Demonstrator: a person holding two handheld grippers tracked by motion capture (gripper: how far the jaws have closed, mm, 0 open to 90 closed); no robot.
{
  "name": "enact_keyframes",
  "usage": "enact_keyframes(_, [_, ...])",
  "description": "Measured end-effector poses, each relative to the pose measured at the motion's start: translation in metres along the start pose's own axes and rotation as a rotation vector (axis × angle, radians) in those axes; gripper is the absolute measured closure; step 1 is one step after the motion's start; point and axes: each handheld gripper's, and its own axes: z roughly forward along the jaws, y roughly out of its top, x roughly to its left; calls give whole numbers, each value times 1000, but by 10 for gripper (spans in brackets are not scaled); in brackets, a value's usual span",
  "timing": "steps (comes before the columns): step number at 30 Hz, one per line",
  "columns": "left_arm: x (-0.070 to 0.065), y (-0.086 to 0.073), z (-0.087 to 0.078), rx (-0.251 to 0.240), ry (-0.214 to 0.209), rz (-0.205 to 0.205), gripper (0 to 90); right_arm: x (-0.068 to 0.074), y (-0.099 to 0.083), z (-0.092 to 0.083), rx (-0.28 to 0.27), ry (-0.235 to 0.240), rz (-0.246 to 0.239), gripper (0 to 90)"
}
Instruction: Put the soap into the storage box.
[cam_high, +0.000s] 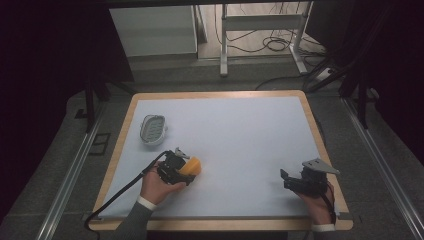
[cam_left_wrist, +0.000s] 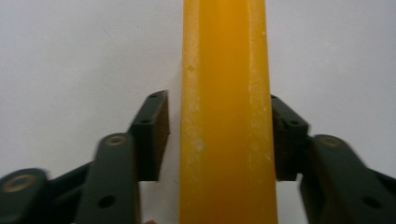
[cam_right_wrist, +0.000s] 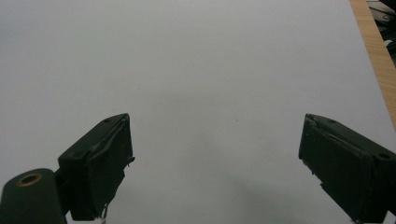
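Closing your left tool around the yellow block, you are working near the desk's front left. In the left gripper view the block is standing between the jaws: the right pad is touching its side, while the left pad is sitting just beside it with a thin gap showing, so the clamp is not yet complete. No earlier picture is on hand to compare.

You are likely dealing with something light and stiff; it looks like wax or hard plastic, with a smooth, faintly scuffed skin that could be slippery under rubber pads. You are taking it across its two long flat sides, which looks like the best hold, since the rounded end seen from above would be offering less to press on. Squeezing evenly should be keeping it from twisting out.

Your right tool is hovering with jaws wide apart over bare desk near the front right, holding nothing.

A small oval dish is lying behind the block, well apart from it. The desk's top is pale, matte and wood-edged. Beyond it the room is looking dim, with a grey floor, a metal frame and loose cables.
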Motion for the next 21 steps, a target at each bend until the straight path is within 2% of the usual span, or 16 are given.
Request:
enact_keyframes(2, [-1,0,2,6,6,-1,584,0,0,0,0,-1,1,96])
enact_keyframes(4, [1,0,1,3,6,-15,601,0,0,0,0,-1,-1,96])
enact_keyframes(9, [5,0,0,8,-26,-26,606,0,0,0,0,-2,-2,96])
enact_keyframes(15, [8,-2,-2,10,-43,-18,607,0,0,-1,-1,-5,-1,96])
enact_keyframes(17, [8,-4,-5,-1,-36,-9,607,0,0,-1,-3,-7,-2,96])
enact_keyframes(19, [11,-5,-9,-17,-63,-14,608,0,0,-1,-4,-7,-1,96])
enact_keyframes(21, [13,-6,-12,-26,-67,-19,608,0,0,-1,-4,-5,0,96])
